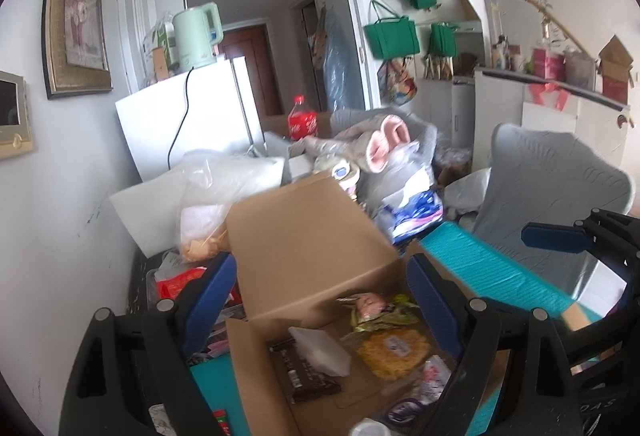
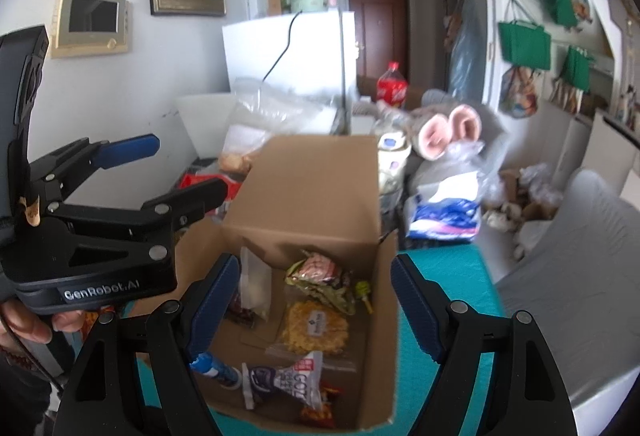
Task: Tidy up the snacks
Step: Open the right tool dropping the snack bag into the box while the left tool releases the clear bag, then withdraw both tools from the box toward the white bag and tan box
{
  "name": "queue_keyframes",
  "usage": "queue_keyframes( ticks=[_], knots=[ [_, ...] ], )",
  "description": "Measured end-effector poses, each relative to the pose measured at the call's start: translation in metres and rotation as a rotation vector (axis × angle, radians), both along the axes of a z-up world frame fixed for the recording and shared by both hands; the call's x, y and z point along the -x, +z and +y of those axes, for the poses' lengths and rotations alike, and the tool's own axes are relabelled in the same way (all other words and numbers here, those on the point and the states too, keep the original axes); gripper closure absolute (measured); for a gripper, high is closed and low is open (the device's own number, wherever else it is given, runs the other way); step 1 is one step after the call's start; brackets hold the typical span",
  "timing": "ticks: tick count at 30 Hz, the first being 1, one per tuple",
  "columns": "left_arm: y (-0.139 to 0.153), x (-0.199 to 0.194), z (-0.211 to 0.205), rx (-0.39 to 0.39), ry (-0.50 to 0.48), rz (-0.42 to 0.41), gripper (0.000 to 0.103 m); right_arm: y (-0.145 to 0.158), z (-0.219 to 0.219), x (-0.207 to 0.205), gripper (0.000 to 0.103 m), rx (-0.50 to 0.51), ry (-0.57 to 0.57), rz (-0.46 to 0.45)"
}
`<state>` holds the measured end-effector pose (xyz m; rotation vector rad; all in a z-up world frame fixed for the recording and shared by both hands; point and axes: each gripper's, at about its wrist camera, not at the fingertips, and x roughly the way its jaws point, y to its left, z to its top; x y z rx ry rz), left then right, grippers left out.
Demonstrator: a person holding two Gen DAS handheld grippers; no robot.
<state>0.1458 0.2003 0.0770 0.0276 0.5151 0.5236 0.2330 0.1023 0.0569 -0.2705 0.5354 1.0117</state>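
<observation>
Left claw (image 1: 324, 296) and right claw (image 2: 314, 300) are both standing spread, pinching nothing, above the open brown cardboard box (image 2: 316, 192). The box is sitting on the teal-covered worktop (image 2: 448, 264), holding assorted packaged snacks (image 2: 314, 328).

Open cardboard box (image 2: 316, 192) on teal mat holds assorted snack packets (image 2: 314, 328).

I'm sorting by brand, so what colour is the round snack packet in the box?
Yellow, with a small white label: the round snack packet shows best in the right wrist view.
</observation>
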Motion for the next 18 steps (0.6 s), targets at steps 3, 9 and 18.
queue_keyframes(
  ticks=[3, 9, 18],
  knots=[
    [0.009, 0.008, -0.014, 0.009, -0.030, -0.021, 0.015, 0.014, -0.017, 0.010, 0.024, -0.005, -0.025, -0.034],
    [0.025, 0.026, -0.044, 0.001, -0.081, -0.053, 0.015, 0.036, -0.053, 0.032, 0.024, -0.016, -0.070, -0.095],
    [0.027, 0.046, -0.102, 0.011, -0.194, -0.077, 0.015, 0.043, -0.113, 0.060, 0.024, -0.026, -0.171, -0.126]
  ],
)
